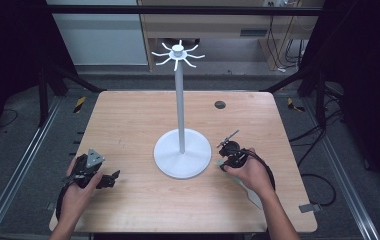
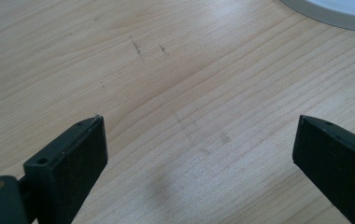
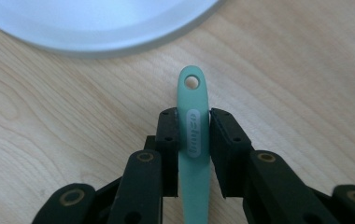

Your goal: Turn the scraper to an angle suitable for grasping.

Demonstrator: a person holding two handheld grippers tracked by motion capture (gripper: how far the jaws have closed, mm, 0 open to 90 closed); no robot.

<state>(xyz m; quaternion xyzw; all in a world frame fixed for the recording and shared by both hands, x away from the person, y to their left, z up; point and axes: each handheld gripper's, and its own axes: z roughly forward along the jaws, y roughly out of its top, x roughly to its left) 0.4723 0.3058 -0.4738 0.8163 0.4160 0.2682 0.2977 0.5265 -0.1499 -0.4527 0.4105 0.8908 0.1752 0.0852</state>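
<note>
Mint-green plastic utensil handle with a round hanging hole at its tip (image 3: 193, 126): clamped between the two black jaws of the right gripper (image 3: 193, 122), the hole end sticking out past the jaw tips. In the right gripper view it lies low over the pale wooden table top (image 3: 306, 70), pointed toward the round white base of the stand (image 3: 96, 28), near it but apart from it. What the far end of the handle carries is hidden behind the gripper, so the kind of utensil cannot be told.

In the high view the right gripper (image 1: 229, 150) sits just to the right of the white hook stand, a tall thin pole on a disc base (image 1: 181, 115), at table level. The ring of white hooks at the pole's top (image 1: 177, 54) is bare; nothing hangs there.

Left gripper (image 1: 110, 179): held at the near left of the table, well apart from the stand. In the left gripper view its jaws stand wide apart with only bare wood between them; a sliver of the white base shows at the far right corner.

Judgement on progress: pick-up looks done, the grip is firm and centred on the handle. Left to do: raise the handle to hook height, line the hole up with one hook, slip it on, let go. Roughly the first third complete. The left gripper has no evident part in it yet.
</note>
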